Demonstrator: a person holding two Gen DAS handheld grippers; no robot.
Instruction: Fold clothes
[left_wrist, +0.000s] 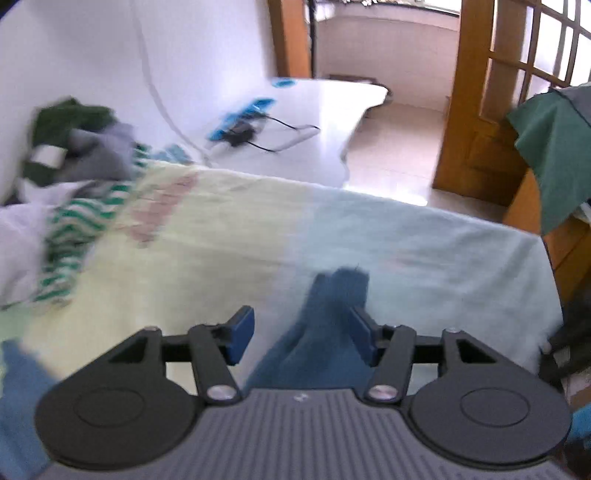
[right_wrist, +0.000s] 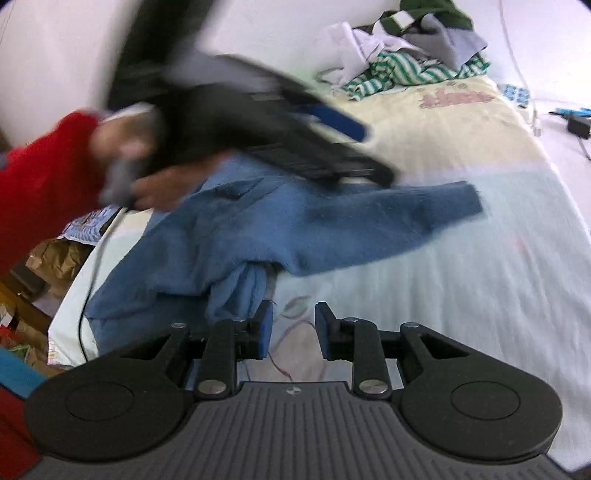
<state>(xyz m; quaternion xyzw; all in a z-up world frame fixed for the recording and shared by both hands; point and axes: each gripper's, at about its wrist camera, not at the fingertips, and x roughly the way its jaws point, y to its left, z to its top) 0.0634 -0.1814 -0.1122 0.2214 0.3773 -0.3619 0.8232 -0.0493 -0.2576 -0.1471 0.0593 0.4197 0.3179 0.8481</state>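
A blue knit sweater (right_wrist: 258, 229) lies crumpled on the bed, one sleeve (right_wrist: 436, 206) stretched out to the right. In the left wrist view that sleeve (left_wrist: 328, 325) runs between the fingers of my left gripper (left_wrist: 301, 334), whose jaws stand wide apart just above it. The left gripper also shows blurred in the right wrist view (right_wrist: 354, 129), held by a hand in a red sleeve over the sweater. My right gripper (right_wrist: 293, 332) is open and empty over the bedsheet, beside the sweater's lower edge.
A pile of clothes (left_wrist: 77, 155), green-striped, grey and dark green, lies at the far end of the bed (left_wrist: 424, 236). A white table (left_wrist: 325, 110) with cables stands beyond. A wooden door (left_wrist: 480, 110) and hanging green cloth (left_wrist: 550, 147) are at right.
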